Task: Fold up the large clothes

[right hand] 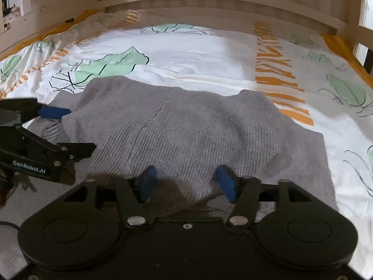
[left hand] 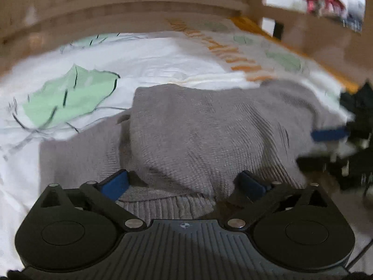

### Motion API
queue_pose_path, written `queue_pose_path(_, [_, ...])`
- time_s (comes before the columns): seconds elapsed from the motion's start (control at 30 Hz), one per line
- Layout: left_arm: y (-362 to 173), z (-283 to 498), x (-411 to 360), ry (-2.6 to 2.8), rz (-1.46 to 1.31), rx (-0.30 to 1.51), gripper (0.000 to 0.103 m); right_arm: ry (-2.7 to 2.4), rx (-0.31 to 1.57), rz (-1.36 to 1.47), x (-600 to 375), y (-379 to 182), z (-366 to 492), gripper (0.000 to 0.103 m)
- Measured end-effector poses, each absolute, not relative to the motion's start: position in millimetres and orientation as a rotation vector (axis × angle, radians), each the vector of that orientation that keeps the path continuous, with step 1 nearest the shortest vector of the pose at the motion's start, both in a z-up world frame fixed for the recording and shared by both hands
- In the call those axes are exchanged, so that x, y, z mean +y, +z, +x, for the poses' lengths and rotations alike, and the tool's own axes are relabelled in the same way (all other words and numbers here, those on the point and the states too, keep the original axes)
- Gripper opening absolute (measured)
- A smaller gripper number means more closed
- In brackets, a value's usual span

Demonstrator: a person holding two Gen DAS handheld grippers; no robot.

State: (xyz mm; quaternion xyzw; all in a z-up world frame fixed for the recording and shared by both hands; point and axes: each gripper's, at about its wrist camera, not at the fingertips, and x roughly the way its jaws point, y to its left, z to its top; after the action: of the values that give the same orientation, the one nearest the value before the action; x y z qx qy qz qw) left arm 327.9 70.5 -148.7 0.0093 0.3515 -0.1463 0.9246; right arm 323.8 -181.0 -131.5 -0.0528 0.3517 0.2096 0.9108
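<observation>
A grey knitted sweater point(left hand: 200, 130) lies folded over on the bed, its upper layer doubled toward me over a ribbed hem; it also shows in the right wrist view point(right hand: 181, 130). My left gripper point(left hand: 184, 184) is open, its blue pads on either side of the sweater's near edge, nothing clamped. My right gripper point(right hand: 186, 182) is open too, its pads straddling the near edge of the fabric. The left gripper shows at the left of the right wrist view point(right hand: 56, 128), open beside the sweater's left side. The right gripper's blue pad shows at the right of the left wrist view point(left hand: 331, 134).
The sweater rests on a white duvet point(right hand: 198, 53) printed with green leaves and orange stripes. A wooden bed frame point(right hand: 209, 2) runs along the far side and right. An orange sheet edge point(right hand: 345, 46) shows at the right. Grey floor lies at the lower left.
</observation>
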Motion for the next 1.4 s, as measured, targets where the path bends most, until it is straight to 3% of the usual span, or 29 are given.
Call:
queue_pose_path(0.13, [-147,327,67,-0.299,0.036,0.722,0.103,0.448,0.703,-0.119,-175,-135,321,0.092])
queue_pose_path(0.2, [-145,326,66,-0.291,0.039,0.731,0.103,0.443,0.702,-0.129,-169,-135,321,0.095])
queue_pose_path(0.53, [-106,282,82,-0.234,-0.034,0.736,0.100,0.434,0.724,0.166,-213,-110,303,0.095])
queue_pose_path(0.83, [-73,201,72,-0.241,-0.085,0.672,0.100,0.470,0.644,0.232,-218,-85,264,0.095])
queue_pose_path(1.27, [-111,154,6,-0.246,-0.036,0.656,0.100,0.521,0.609,0.273,-210,-71,215,0.095])
queue_pose_path(1.33, [-117,151,-2,-0.304,-0.065,0.705,0.100,0.522,0.612,0.285,-212,-72,210,0.095])
queue_pose_path(1.4, [-123,154,1,-0.394,-0.192,0.850,0.092,0.521,0.610,0.293,-213,-70,205,0.095])
